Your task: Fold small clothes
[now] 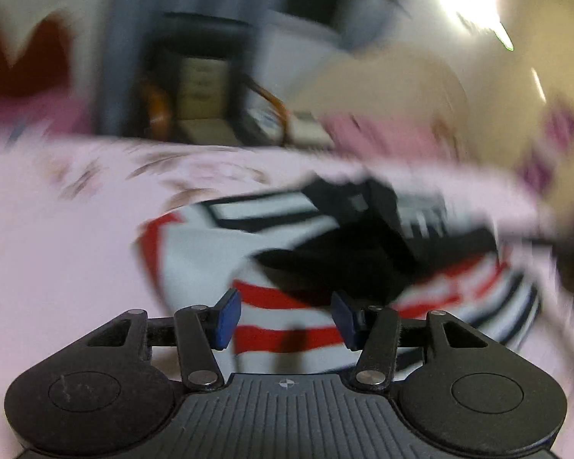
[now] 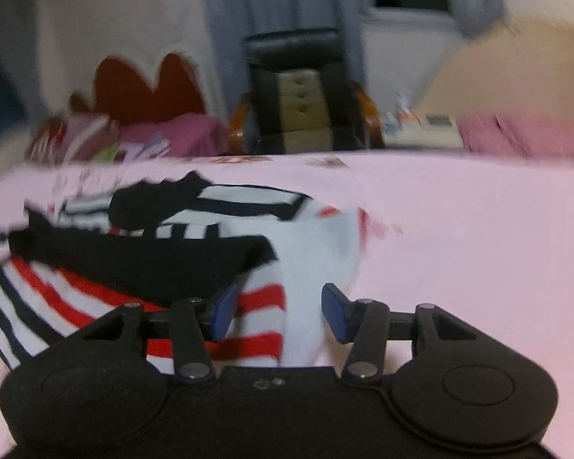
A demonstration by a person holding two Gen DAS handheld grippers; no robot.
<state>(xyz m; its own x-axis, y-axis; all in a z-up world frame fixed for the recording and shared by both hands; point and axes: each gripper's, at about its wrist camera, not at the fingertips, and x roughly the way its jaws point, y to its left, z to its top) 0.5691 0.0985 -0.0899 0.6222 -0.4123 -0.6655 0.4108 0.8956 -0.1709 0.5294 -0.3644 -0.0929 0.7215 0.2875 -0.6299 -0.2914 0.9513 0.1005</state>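
Lying on a pink bed sheet (image 1: 57, 260), the small striped garment (image 1: 195, 264) is white with red and dark stripes and has a black part (image 1: 344, 264) draped across its middle. In the left wrist view, going from left to right, the sheet comes first, then the garment's white and red-striped edge, then the left hand-held gripper (image 1: 286, 319) hanging over that edge. Its blue pads (image 1: 227, 317) stand apart with only striped cloth showing behind the gap, and nothing is pinched between them. Farther right the black part and more stripes blur into the sheet. In the right wrist view the garment (image 2: 310, 252) fills the left and centre, with bare sheet (image 2: 478, 237) to the right. The right hand-held gripper (image 2: 277, 315) hovers at the garment's near right corner, its pads (image 2: 335, 311) also apart and clamped on nothing. Beyond the bed stand a dark chair (image 2: 302, 95) and a red scalloped headboard (image 2: 145, 88); both views are smeared by motion
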